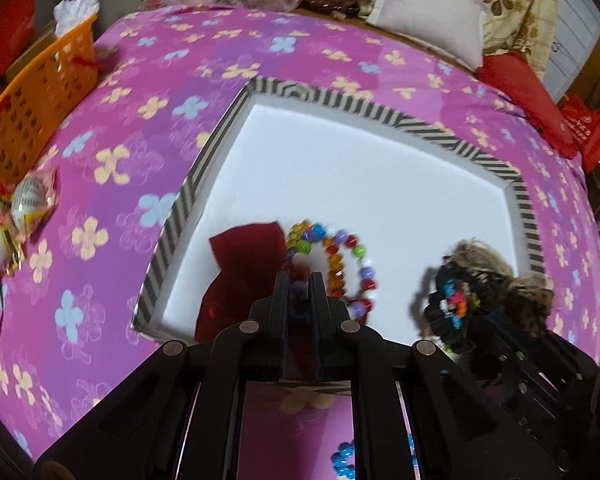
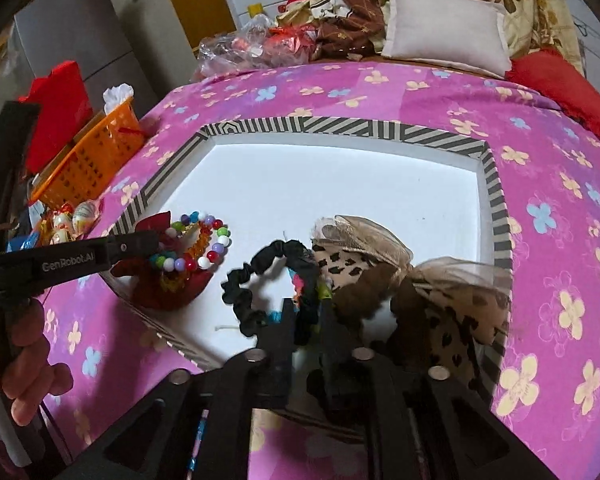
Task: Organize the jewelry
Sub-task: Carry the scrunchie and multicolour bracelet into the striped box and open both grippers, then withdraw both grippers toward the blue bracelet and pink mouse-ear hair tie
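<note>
A white box lid with a striped rim (image 1: 420, 124) (image 2: 340, 126) lies on the bed. In it lie a red pouch (image 1: 244, 256) (image 2: 172, 288), colourful bead bracelets (image 1: 336, 256) (image 2: 204, 244), a black scrunchie with bright beads (image 2: 268, 280) (image 1: 452, 304) and a leopard-print bow (image 2: 380, 272) (image 1: 528, 296). My left gripper (image 1: 299, 280) (image 2: 156, 240) is shut on the beads and pouch edge. My right gripper (image 2: 308, 308) is shut on the black scrunchie, low over the lid's near right part.
The bed has a pink flowered sheet (image 1: 180, 80) (image 2: 540, 160). An orange basket (image 1: 36, 100) (image 2: 92, 156) stands at the left edge with wrapped sweets (image 1: 12, 216) beside it. A white pillow (image 2: 444, 24), a red cushion (image 2: 560, 88) and clutter lie at the far side.
</note>
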Demonstrator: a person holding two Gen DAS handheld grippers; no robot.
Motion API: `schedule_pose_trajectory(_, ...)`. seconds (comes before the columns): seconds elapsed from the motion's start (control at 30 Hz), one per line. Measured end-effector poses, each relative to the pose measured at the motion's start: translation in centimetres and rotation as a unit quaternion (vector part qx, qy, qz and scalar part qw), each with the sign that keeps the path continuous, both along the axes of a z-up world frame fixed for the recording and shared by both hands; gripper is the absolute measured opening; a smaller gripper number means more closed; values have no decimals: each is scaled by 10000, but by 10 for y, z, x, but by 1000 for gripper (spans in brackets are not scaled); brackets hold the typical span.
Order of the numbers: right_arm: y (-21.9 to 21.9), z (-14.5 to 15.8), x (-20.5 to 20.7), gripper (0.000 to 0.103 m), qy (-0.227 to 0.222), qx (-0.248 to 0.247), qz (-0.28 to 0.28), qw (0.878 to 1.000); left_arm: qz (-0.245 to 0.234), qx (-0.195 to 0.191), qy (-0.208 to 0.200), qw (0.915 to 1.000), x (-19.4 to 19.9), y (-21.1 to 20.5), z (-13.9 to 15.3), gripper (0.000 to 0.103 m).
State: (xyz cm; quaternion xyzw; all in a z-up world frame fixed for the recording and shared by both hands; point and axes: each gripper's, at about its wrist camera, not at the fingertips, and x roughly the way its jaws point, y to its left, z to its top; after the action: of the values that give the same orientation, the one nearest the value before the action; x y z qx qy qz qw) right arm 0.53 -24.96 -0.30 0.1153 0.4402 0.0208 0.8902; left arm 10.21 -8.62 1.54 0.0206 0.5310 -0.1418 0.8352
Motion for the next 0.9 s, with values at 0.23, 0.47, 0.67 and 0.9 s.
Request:
schedule_pose_trajectory(0.23, 1, 9, -23, 38, -143, 171, -88, 9997, 108, -105, 30, 9999, -11, 14, 0, 41)
schedule_pose_trajectory(0.47, 9, 21, -63, 49, -352, 332, -222, 9986, 161, -45, -262, 9995, -41, 31, 15, 55)
schedule_pose_trajectory(0.67, 26, 28, -99, 50, -455, 231, -96, 9986, 98, 109, -485, 9987, -83, 44, 19, 55)
schedule_pose_trajectory(0.9, 41, 21, -123, 50, -373, 63, 8, 9993, -72, 327, -314, 9989, -128, 50, 0, 55)
